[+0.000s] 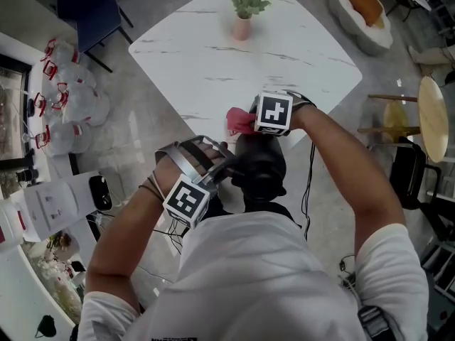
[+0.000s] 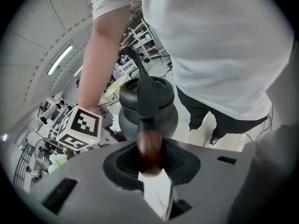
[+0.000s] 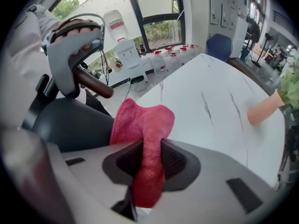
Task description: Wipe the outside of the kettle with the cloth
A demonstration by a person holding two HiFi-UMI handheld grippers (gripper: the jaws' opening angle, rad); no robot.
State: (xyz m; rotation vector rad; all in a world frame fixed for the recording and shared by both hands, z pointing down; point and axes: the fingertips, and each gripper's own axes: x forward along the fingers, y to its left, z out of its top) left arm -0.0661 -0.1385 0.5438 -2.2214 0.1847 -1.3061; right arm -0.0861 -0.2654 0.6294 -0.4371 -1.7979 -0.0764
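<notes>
Your right claw (image 3: 148,167) is clenched on the red cloth (image 3: 145,125). A thick fold is pinched between the pads and a loose bunch stands out past the tips. Just beside that bunch, at 9 o'clock in the right gripper view, is the dark rounded body of the kettle (image 3: 70,122). Whether the cloth touches it yet is not clear. Your left claw (image 2: 149,155) is grasping the kettle's brown wooden handle (image 2: 149,150), with the pot hanging out beyond the tips. In the head view the kettle sits at the centre of the picture, between your two hands, and it looks to be held up just off the near edge of the white marbled worktop (image 1: 270,48), with the cloth at its 11 o'clock. A vase of flowers (image 1: 242,27) stands well apart at 12 o'clock. You look to be at the start of a wiping stroke, bringing the cloth onto the kettle's side. The next move calls for pressing the free bunch flat against the wall and sweeping round it. Keep the left grip firm so the pot does not swing on its handle, and keep the hard claw tips off the surface.
</notes>
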